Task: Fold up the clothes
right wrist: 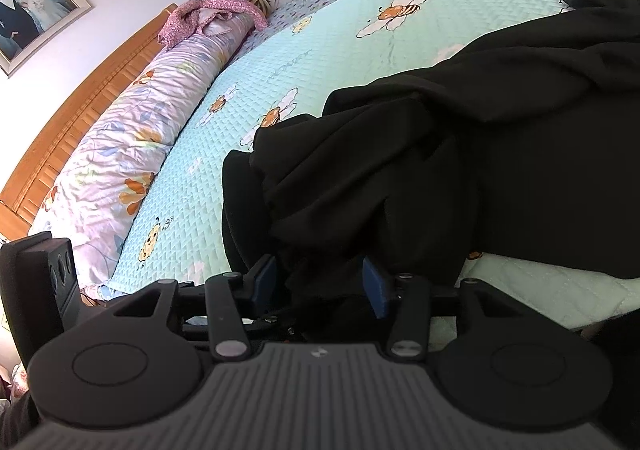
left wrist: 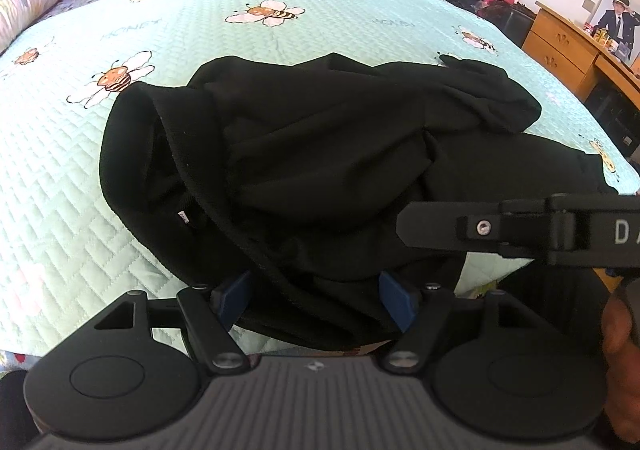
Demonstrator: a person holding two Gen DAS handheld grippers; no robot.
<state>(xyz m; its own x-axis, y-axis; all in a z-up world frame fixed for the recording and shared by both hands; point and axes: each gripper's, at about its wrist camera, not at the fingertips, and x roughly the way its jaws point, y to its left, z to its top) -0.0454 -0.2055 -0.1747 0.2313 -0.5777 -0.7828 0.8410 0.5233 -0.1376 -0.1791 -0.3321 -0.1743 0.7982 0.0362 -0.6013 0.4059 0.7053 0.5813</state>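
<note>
The black garment [left wrist: 328,154] lay in a rumpled heap at the near edge of the bed [left wrist: 120,178], with no neat fold yet visible, so most of the folding seemed left to do. The left gripper [left wrist: 316,302] stood with its jaws wide, cloth between them; whether they pinched it I could not tell. The right gripper [right wrist: 320,286] likewise had cloth between its jaws, grip unclear.

Under me is the bed [left wrist: 120,186], spread with a mint quilt [right wrist: 320,50] printed with bees. A black garment [left wrist: 320,154] lies rumpled at its near edge, partly overhanging. Along the headboard side lie a floral bolster [right wrist: 132,154] and pink cloth [right wrist: 208,16]
</note>
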